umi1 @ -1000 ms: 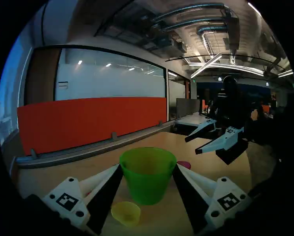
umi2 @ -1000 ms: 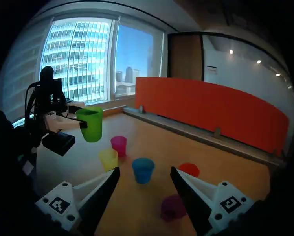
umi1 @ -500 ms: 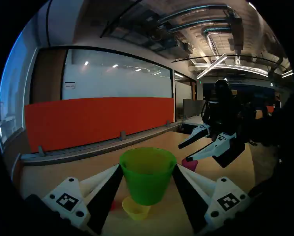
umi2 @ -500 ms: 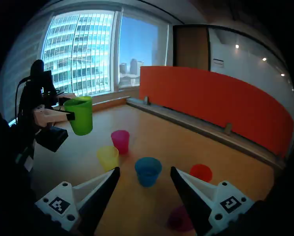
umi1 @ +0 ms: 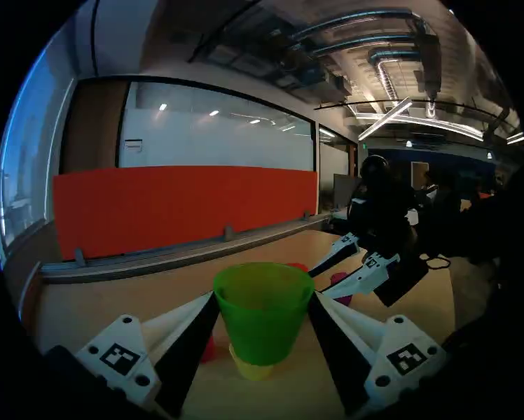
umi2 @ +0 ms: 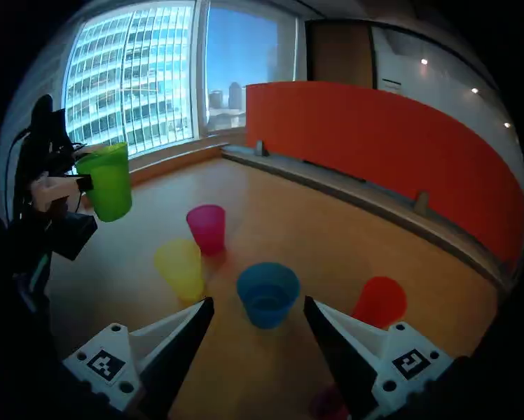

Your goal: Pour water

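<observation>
Your right gripper has neared the blue cup, jaws wide and empty; your left gripper clamps the green cup upright against spilling.

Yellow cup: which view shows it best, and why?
The right gripper view: the yellow cup stands whole, unblocked, on the table. In the left gripper view, the green cup hides most of it.
</observation>
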The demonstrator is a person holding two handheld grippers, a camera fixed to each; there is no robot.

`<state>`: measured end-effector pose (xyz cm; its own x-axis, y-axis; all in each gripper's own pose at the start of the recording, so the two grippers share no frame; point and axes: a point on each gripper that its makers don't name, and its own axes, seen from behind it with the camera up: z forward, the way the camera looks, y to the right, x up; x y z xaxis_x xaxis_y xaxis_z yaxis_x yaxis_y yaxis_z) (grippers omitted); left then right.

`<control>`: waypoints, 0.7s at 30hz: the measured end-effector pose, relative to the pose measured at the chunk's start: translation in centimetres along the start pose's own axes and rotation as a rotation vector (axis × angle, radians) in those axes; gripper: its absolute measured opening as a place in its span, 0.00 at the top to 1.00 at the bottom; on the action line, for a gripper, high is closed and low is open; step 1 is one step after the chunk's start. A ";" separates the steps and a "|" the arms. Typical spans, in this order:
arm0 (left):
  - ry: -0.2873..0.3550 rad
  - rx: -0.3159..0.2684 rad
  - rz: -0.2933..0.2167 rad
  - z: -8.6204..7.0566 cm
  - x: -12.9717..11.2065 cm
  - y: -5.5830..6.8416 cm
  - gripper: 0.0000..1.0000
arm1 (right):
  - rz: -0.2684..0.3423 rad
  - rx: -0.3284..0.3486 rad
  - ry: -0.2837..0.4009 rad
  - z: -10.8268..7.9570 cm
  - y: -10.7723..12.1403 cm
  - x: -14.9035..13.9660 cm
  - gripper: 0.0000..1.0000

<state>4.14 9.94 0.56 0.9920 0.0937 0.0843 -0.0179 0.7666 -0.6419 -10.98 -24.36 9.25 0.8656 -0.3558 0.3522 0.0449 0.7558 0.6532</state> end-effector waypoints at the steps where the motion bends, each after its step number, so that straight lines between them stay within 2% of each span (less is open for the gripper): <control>1: 0.000 0.001 -0.001 -0.1 -0.1 -0.1 0.14 | 0.001 -0.002 -0.009 0.4 0.0 -0.2 0.00; 10: -0.014 0.001 -0.006 -0.5 -1.0 -0.7 0.14 | 0.010 -0.018 -0.070 2.9 0.2 -1.2 0.00; 21: -0.021 0.001 -0.008 -0.6 -1.3 -1.1 0.14 | 0.024 -0.039 -0.109 5.0 0.7 -1.6 0.00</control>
<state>2.97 8.61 0.67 0.9893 0.1009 0.1051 -0.0103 0.7682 -0.6402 -14.82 -26.01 12.48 0.8074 -0.3931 0.4399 0.0453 0.7848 0.6181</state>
